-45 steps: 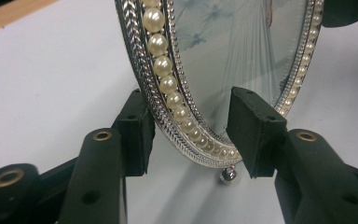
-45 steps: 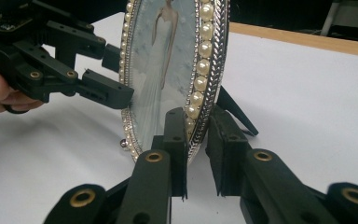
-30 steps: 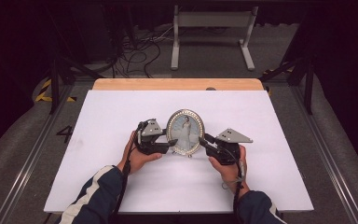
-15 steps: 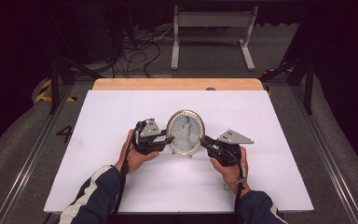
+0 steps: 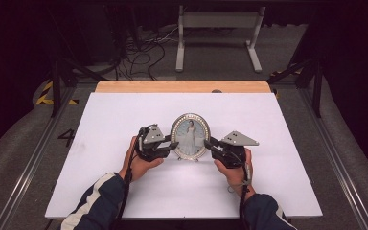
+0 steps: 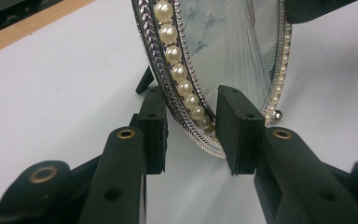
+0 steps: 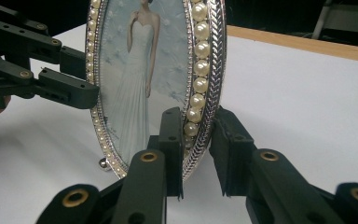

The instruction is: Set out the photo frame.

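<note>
Here, the left gripper (image 6: 191,135) has its black fingers (image 6: 153,128) apart, one on each side of the lower rim of an oval frame (image 6: 223,56). A narrow gap shows between each finger and the rim, so they straddle it without clamping.

The right gripper (image 7: 196,149) does the same on the opposite rim. Its front finger (image 7: 171,144) stands before the pearl border and the other behind the silver edge. They look close to the rim, but whether they press it cannot be told.

The frame (image 5: 190,137) stands upright near the middle of a white desk (image 5: 124,115), resting on small ball feet (image 7: 103,163). A row of pearls (image 7: 198,70) runs round its silver edge. It shows a picture of a figure in a long pale dress (image 7: 133,93).

In the high view the left gripper (image 5: 172,146) points right toward the frame, and the right gripper (image 5: 208,144) points left toward it. They face each other with the frame between them.

The left hand (image 5: 141,162) wraps its gripper from below, knuckles toward the desk. The right hand (image 5: 234,170) holds its gripper the same way. Both forearms come up from the near edge, in dark sleeves (image 5: 100,203) with a white stripe, angled slightly inward. A cable (image 5: 242,201) trails from the right gripper along the wrist.

A strip of wood (image 5: 182,86) borders the far side of the desk.
</note>
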Available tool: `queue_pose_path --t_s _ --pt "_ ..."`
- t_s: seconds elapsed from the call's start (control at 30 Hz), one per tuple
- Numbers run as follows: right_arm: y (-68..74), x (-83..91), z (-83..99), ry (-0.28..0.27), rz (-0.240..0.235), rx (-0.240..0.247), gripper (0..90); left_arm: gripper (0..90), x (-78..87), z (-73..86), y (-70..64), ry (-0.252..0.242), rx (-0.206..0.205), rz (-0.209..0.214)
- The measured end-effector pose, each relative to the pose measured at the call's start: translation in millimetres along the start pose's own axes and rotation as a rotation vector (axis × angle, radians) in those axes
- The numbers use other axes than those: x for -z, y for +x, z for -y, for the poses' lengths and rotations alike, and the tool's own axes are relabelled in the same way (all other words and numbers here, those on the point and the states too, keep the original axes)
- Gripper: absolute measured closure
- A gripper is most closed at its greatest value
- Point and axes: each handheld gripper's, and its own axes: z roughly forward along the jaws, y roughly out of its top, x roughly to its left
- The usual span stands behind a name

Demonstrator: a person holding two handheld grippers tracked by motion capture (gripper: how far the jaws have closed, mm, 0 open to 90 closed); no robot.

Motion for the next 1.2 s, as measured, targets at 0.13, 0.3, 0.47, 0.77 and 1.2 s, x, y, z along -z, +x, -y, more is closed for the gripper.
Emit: queue_pose_path --t_s 0.13,0.3,0.47,0.77,1.2 --pt "-0.5 -0.6 -0.6 0.001 -0.001 0.009 74.5 64.9 0.4 -0.2 -3.2 0.002 0.007 -0.012" --pt "-3.3 -0.8 -0.6 0.001 -0.003 0.003 74.3 64.6 -0.8 -0.8 -4.8 0.011 0.002 -0.011" --pt "-6.6 -0.5 -1.5 0.002 -0.005 -0.013 74.1 65.0 -3.1 -1.2 -6.6 0.022 -0.005 -0.003" --pt "-5.4 -0.5 -0.2 0.008 0.000 0.004 73.1 64.8 -4.0 -0.5 -5.0 0.015 -0.013 0.002" --pt "-2.4 -0.5 -0.4 0.031 0.011 0.105 71.0 63.3 -3.0 -1.0 -6.6 0.019 -0.048 -0.020"
